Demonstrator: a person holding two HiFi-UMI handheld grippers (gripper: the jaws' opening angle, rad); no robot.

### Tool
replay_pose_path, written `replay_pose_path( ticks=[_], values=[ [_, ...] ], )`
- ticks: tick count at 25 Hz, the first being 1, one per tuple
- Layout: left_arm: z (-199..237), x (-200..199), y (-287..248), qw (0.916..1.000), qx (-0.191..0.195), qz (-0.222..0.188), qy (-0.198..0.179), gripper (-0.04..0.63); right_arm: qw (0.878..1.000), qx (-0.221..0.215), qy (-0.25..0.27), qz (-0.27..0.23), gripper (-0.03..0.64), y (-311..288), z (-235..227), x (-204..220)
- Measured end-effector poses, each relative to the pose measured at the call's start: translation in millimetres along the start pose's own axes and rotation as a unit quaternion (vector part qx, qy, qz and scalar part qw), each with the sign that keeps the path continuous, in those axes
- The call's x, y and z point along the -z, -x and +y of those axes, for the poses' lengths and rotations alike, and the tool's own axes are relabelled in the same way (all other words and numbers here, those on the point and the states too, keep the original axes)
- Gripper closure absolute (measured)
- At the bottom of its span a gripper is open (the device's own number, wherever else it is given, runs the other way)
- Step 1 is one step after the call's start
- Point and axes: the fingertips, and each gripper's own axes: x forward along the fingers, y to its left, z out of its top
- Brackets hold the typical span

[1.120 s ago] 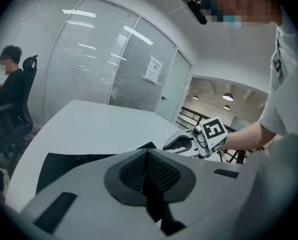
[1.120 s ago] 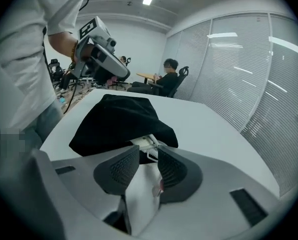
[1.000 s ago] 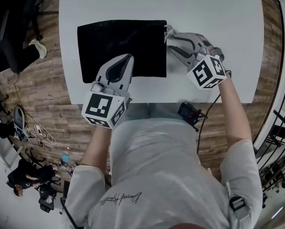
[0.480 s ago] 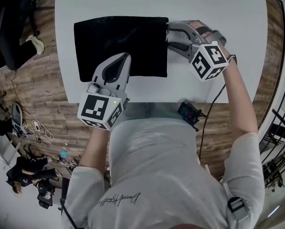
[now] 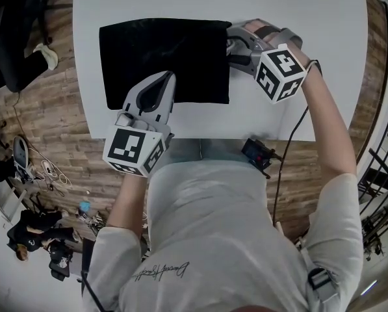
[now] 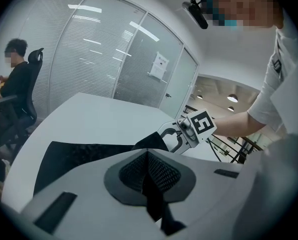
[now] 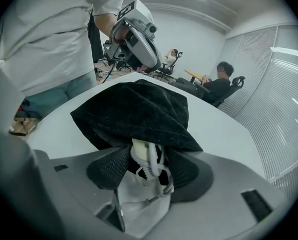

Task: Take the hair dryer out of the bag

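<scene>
- Your left gripper is pinching the bag, jaws together.
- Your right gripper is pointing downward; its jaws have just been opening, with the hair dryer between them, not gripped.

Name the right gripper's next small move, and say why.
Probably close the right gripper on the white hair dryer end poking from the black bag. Its jaws, just opening, straddle it without pressing, while the left gripper pins the black bag.

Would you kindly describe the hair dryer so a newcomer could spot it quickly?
A white table holds a black bag. At the bag's open end, on the person's right, the hair dryer pokes out, cream-white with a looped white cord; it is the only pale thing against the black cloth.
</scene>
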Motion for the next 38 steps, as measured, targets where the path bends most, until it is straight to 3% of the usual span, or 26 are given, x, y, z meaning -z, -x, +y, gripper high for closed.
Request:
replay_pose_path(
  ticks=[12, 23, 38],
  values=[
    [2.6, 2.3, 5.8, 1.0000, -0.002, 0.000, 0.009, 0.583, 0.999, -0.041, 0.007, -0.008, 0.360, -12.5, 4.7, -14.8],
    [1.8, 8.6, 4.5, 0.9999, -0.003, 0.000, 0.015, 0.583, 0.997, -0.067, -0.023, 0.034, 0.341, -23.9, 11.1, -14.1],
    [3.2, 9.4, 0.2, 0.9998, -0.005, 0.003, 0.021, 0.583, 0.999, -0.036, 0.002, 0.036, 0.378, -25.2, 12.3, -11.2]
  ],
)
